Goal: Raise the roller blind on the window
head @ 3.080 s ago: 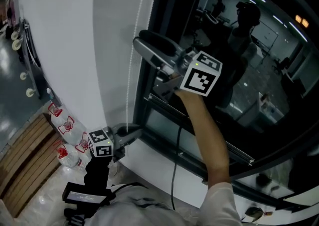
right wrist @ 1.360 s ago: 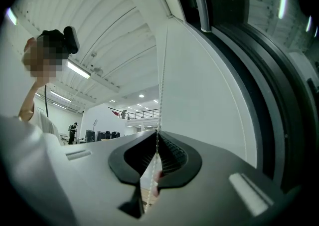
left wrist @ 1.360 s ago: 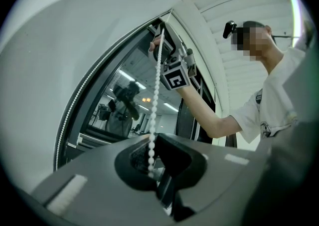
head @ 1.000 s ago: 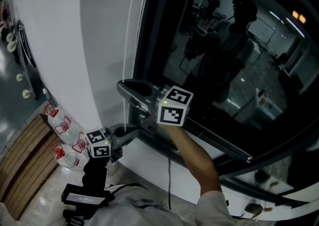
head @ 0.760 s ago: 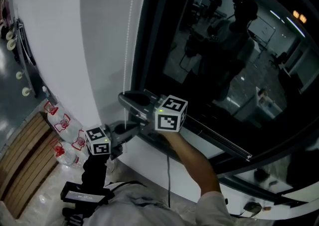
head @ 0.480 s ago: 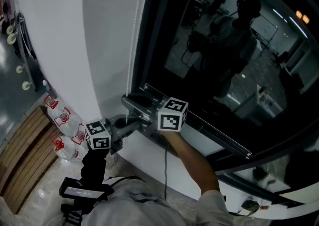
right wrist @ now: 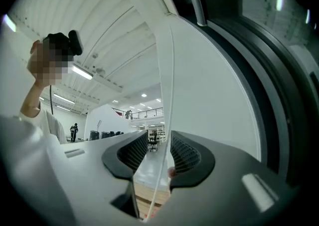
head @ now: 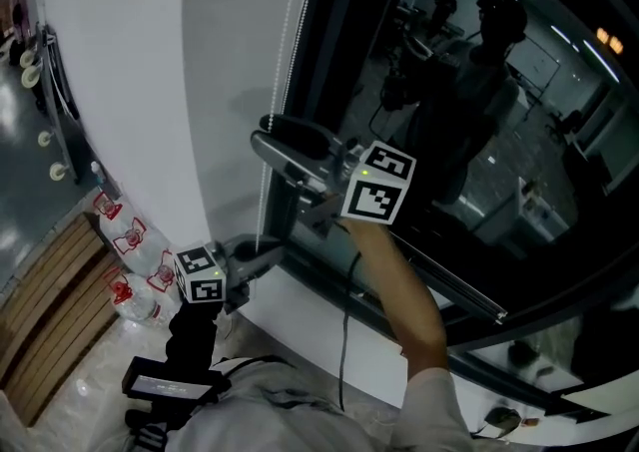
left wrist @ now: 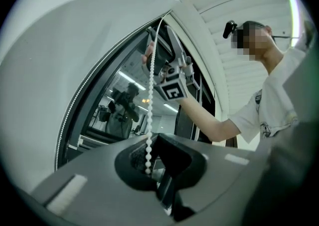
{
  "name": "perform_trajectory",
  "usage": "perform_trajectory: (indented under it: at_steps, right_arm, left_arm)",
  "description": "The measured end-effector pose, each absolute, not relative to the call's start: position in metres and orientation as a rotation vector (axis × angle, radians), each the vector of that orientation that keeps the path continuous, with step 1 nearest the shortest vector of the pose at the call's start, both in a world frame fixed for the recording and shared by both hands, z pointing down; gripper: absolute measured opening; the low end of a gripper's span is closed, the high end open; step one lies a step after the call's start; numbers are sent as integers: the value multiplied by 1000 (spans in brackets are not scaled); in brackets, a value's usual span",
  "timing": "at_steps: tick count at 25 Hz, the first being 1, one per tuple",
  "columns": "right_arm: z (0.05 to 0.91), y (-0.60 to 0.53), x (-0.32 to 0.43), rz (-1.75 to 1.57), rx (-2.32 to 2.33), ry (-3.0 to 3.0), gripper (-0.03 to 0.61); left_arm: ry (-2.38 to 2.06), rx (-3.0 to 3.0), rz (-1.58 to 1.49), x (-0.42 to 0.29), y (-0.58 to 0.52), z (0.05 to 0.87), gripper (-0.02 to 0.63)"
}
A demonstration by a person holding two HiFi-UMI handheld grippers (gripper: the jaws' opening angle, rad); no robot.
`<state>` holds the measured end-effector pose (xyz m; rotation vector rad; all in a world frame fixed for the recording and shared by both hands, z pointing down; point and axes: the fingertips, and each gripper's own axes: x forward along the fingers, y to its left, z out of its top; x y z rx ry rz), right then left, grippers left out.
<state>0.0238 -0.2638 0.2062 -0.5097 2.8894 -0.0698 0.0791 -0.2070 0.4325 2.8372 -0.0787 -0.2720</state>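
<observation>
Locate the floor in the 7 to 9 o'clock sector of the head view. It presents two surfaces:

- a pale, glossy floor (head: 55, 410) at 7 o'clock;
- a strip of wooden slats (head: 40, 315) at 8 o'clock, running diagonally toward the base of the white wall (head: 120, 91).

Several clear plastic bottles (head: 128, 245) with red-and-white labels sit at the foot of the wall, along the 3 o'clock edge of the slats. You cannot tell whether they rest on the slats or on the pale surface beside them.

In the right gripper view, wooden slats (right wrist: 143, 200) show at 6 o'clock. A red patch at their lower end is too small to identify.
</observation>
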Motion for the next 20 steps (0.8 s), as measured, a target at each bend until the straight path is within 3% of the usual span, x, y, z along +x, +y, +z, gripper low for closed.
perform_trajectory:
  at_steps: [9,15,20]
  right_arm:
    - [92,-274,27,178,-492,2820,112]
    - [62,-274,21,241,-480,2808,110]
    - [53,-273,15,253,-469,2811,67]
  left_arm:
    - [-101,2835,-281,75,-211,436,-2]
    - [-118,2832,-285,71,-212,437,-2]
    - [-127,2828,-280,70,-213,438,-2]
